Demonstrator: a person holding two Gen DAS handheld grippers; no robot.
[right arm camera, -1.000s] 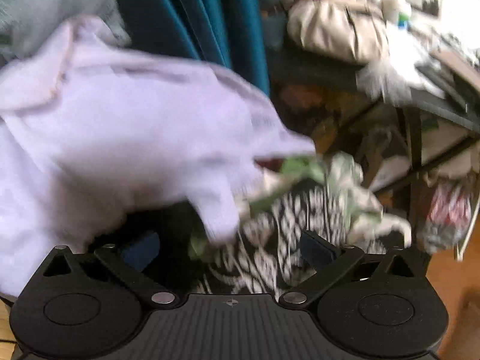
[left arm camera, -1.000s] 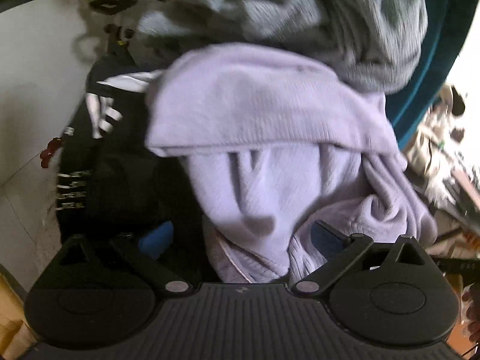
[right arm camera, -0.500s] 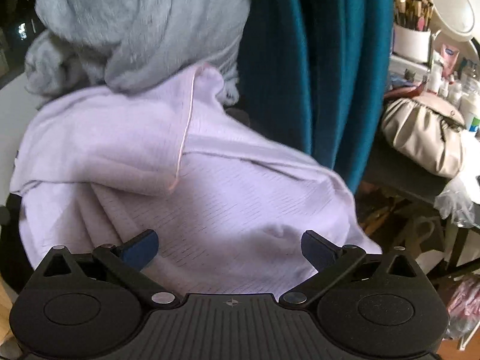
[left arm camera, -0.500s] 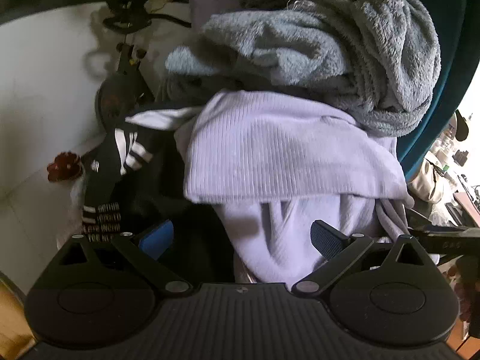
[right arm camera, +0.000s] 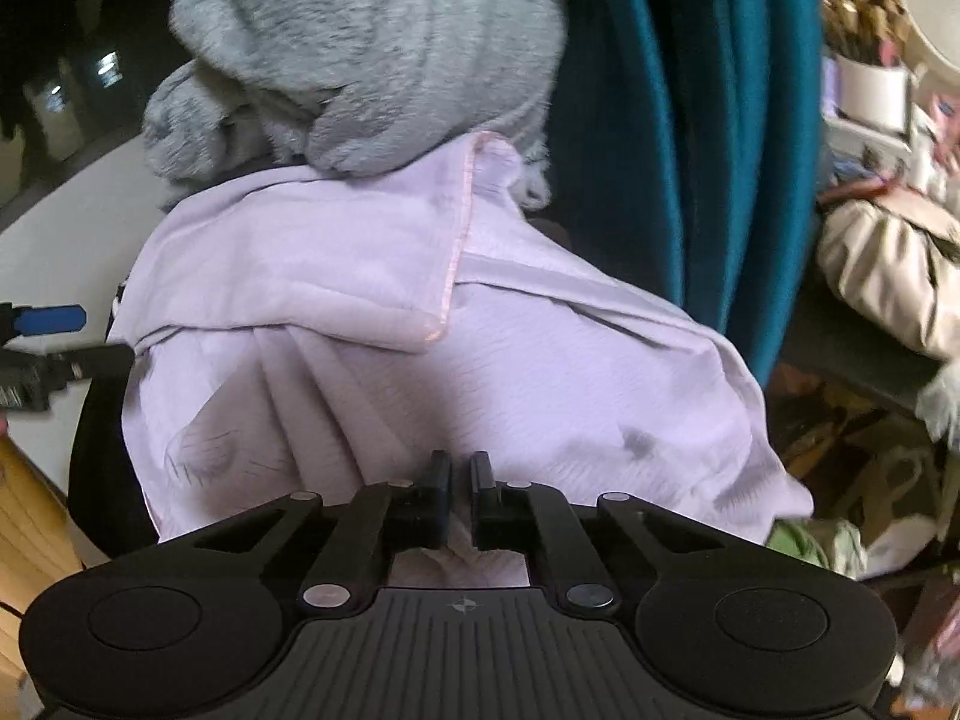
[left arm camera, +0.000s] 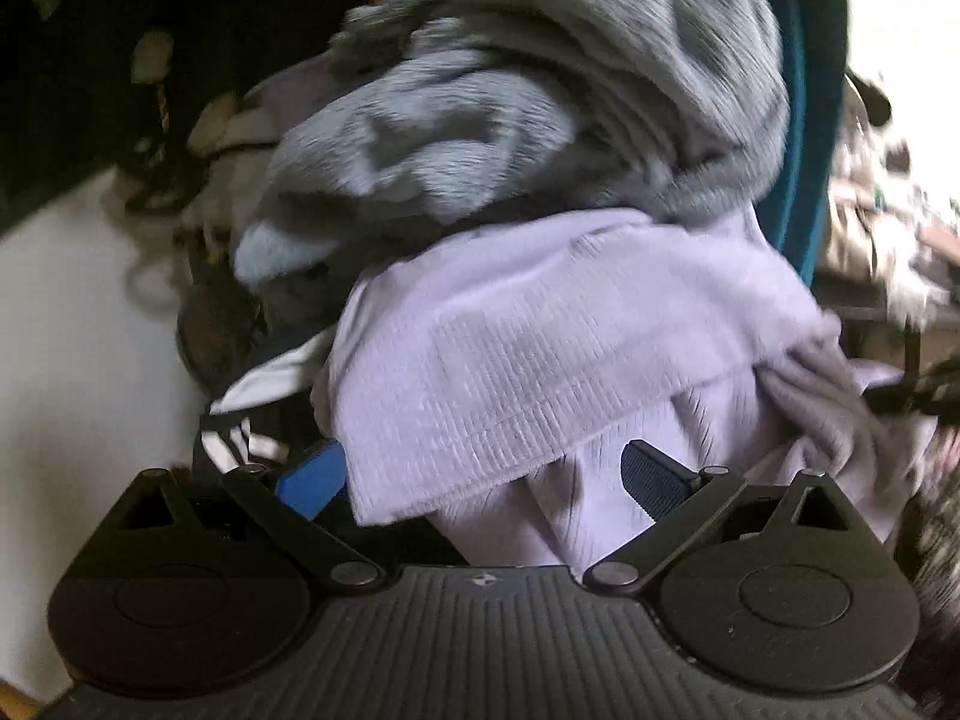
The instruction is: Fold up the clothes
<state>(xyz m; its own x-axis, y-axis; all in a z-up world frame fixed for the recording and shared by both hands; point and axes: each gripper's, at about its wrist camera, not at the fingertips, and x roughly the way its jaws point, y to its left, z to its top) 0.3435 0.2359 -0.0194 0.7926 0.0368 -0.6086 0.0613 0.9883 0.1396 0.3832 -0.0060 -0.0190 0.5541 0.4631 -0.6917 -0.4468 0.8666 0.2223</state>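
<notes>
We saw both tongs angled downward toward a heap of clothes. The right tongs [right arm camera: 461, 483] sat low in the middle of their own view, the two black fingers [right arm camera: 440, 492] drawn almost together with only a thin slit between them. Lilac cloth showed in that slit and just under the tips, so we read them as clenched on a fold of the lilac garment [right arm camera: 420, 348].

The left tongs [left arm camera: 480, 474] stood wide apart near the bottom of their view, one blue pad [left arm camera: 312, 477] at lower left and a darker pad at lower right. The hem of the lilac garment [left arm camera: 540, 354] hung down between them, but neither pad pressed on it, so we counted them as released.

The lilac garment filled the centre of both views, draped over the heap, with a pink-edged fold running down its upper middle in the right view. A grey fleece [right arm camera: 372, 54] lay on top of it toward the upper part of each frame, and a teal cloth [right arm camera: 690, 120] hung behind at upper right. A black piece with white stripes [left arm camera: 234, 444] peeked out at the left in the left view.

The left view was smeared by blur. The clutter at the right edge of both views was too blurred to name, and what carried the heap was hidden.
</notes>
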